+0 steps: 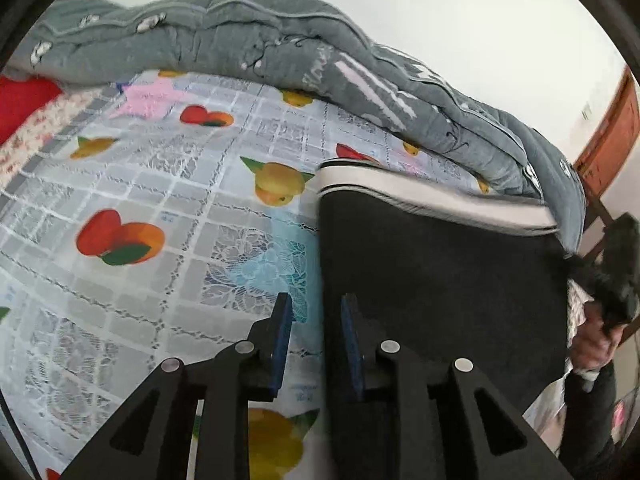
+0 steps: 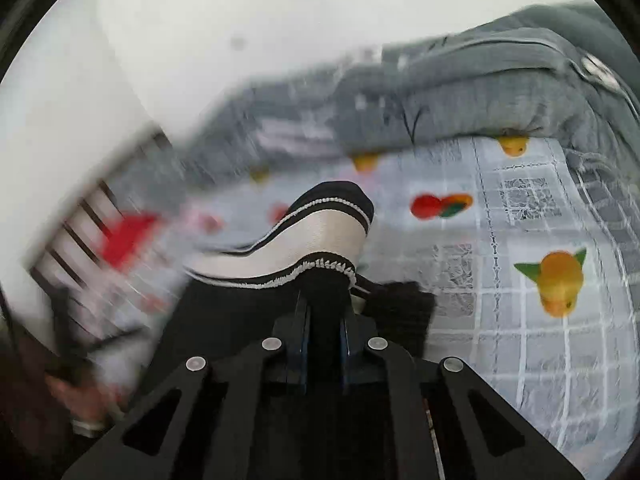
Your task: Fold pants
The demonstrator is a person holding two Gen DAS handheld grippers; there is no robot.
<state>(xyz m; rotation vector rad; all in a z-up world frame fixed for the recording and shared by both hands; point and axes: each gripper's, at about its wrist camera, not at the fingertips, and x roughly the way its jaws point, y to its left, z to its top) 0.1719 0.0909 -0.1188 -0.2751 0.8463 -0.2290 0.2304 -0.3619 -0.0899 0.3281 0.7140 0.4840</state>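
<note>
Pants (image 2: 320, 236) clamped in right gripper (image 2: 323, 320) jaws

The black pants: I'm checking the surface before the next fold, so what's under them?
The black pants lie on the fruit-print sheet, which shows all around them. The part of the sheet beneath the fabric is covered, so nothing there can be checked.

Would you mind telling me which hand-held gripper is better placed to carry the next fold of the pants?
Right. The right hand-held gripper is already shut on the pants near the striped waistband; the left hand-held gripper is open over their edge, gripping nothing.
</note>
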